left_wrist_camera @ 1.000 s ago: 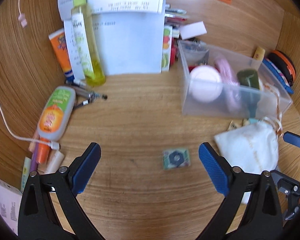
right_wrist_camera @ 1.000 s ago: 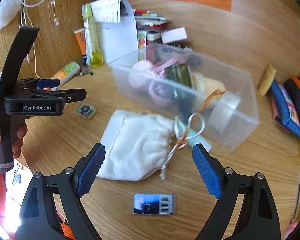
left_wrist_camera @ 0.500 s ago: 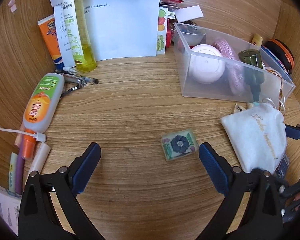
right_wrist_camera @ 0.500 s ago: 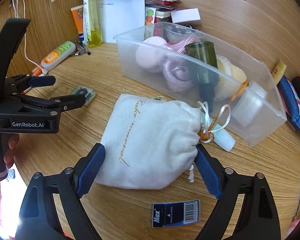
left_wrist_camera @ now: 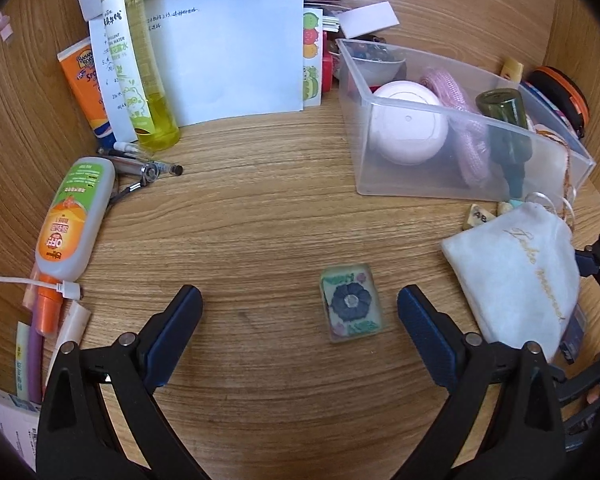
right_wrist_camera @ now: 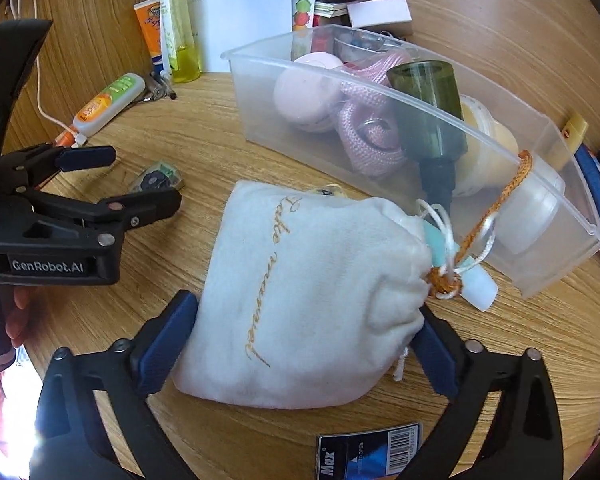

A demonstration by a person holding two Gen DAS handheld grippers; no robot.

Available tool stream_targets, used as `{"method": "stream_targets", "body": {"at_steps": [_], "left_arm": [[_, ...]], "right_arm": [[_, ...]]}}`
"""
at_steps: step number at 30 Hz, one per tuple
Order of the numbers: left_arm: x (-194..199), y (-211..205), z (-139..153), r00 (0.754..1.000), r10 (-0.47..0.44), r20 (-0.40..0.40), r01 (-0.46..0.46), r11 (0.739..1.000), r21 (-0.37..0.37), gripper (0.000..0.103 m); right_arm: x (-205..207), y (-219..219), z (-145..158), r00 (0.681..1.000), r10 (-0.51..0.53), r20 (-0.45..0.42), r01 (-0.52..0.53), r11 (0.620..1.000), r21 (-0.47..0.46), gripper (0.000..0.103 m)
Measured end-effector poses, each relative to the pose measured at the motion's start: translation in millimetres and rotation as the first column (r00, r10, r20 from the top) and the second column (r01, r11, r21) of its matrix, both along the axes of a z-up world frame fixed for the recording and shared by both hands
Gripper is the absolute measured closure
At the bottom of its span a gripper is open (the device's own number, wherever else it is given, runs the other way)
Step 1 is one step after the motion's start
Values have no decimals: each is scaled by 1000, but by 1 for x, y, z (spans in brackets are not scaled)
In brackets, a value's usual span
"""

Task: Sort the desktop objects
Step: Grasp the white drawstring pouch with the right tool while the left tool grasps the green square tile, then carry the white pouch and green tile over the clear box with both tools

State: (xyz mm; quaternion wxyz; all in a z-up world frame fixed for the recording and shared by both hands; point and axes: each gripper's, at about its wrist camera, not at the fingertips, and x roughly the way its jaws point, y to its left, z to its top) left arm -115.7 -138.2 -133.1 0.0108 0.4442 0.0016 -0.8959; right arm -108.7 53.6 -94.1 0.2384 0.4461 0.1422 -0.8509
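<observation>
While both grippers hang over it, the wooden desk (left_wrist_camera: 260, 208) stays crowded along its back edge, where white sheets of paper (left_wrist_camera: 236, 52) lean with a tall yellow-green spray bottle (left_wrist_camera: 140, 64) and an orange tube (left_wrist_camera: 86, 88) in front of them. Left of the open middle lie a grey and orange squeeze bottle (left_wrist_camera: 74, 216), some pens (left_wrist_camera: 148, 166) and a white cable (left_wrist_camera: 24, 282).

To the right sits a clear plastic bin (right_wrist_camera: 540, 216), long and straight-walled. It holds a round pale pink case (right_wrist_camera: 306, 94), a coil of pink cord (right_wrist_camera: 370, 136), a dark green bottle (right_wrist_camera: 430, 108) lying on its side and a cream jar (right_wrist_camera: 490, 152).

Just in front of the bin lies a soft white drawstring pouch (right_wrist_camera: 312, 300) with gold script, its strings knotted with an orange cord that runs over the bin's rim. The right gripper (right_wrist_camera: 304, 346) straddles it; its jaws have just been opening and stand wide, the blue pads close beside the cloth on either side, though I cannot tell whether they touch it. A small barcoded card (right_wrist_camera: 370, 452) lies on the desk below the pouch.

The left gripper (left_wrist_camera: 300, 324) hangs with jaws wide apart, and a small glossy tile (left_wrist_camera: 350, 308) with a dark flower lies on the desk between them, nearer the right-hand finger.
</observation>
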Motion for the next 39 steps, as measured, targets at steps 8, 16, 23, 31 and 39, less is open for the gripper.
{"method": "stream_targets", "body": {"at_steps": [8,16,23,31,39], "left_arm": [[1,1,-5,1000,-7,-5,7,1000,4,22],[8,5,-8,1000,-13,-21,14,1000,2,36],[6,8,-5,1000,-13,-18,12,1000,-5,59],[6,11,-3,999,5,-36,-6,999,-36,65],[12,10,4,998,30,-51,-29,1000,10,66]], "right_arm": [[2,3,1,1000,27,-2,-27,999,-32,30],[3,9,2,999,46,-2,-46,997,-68,56],[2,24,9,1000,22,8,-21,993,-118,60],[5,48,27,1000,-10,-28,5,985,-170,61],[0,68,47,997,-38,-71,23,978,-208,61]]}}
